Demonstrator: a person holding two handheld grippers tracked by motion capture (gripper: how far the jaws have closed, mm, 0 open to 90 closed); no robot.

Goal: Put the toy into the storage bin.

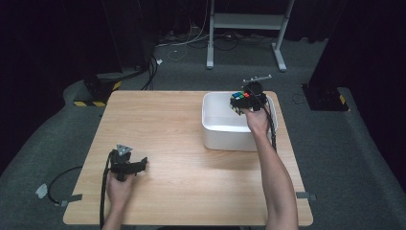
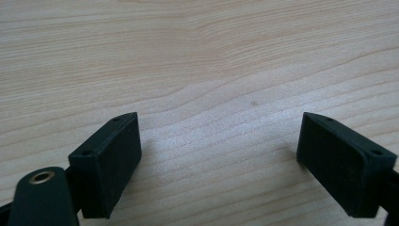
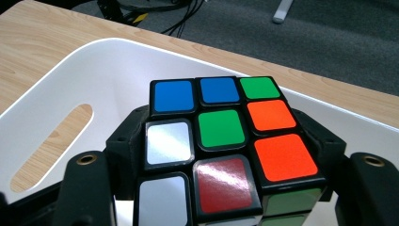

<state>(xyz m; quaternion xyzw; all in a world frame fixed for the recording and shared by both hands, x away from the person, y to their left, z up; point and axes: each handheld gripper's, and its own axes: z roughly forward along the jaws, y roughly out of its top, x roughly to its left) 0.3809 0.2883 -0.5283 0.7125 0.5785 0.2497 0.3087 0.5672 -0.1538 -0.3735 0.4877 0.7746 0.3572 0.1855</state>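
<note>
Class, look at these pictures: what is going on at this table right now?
A person works with a claw in each hand. The right claw is shut on a Rubik's cube, holding it over the white tub on the wooden table. The left claw rests open near the table's front edge, holding nothing.

Your table [image 1: 182, 139] is evenly lit from above; the surroundings fall to near black. Glare sits on the cube [image 3: 221, 141] stickers. Soft shadows lie beside the left claw [image 2: 221, 160]. The high view is slightly soft.
</note>
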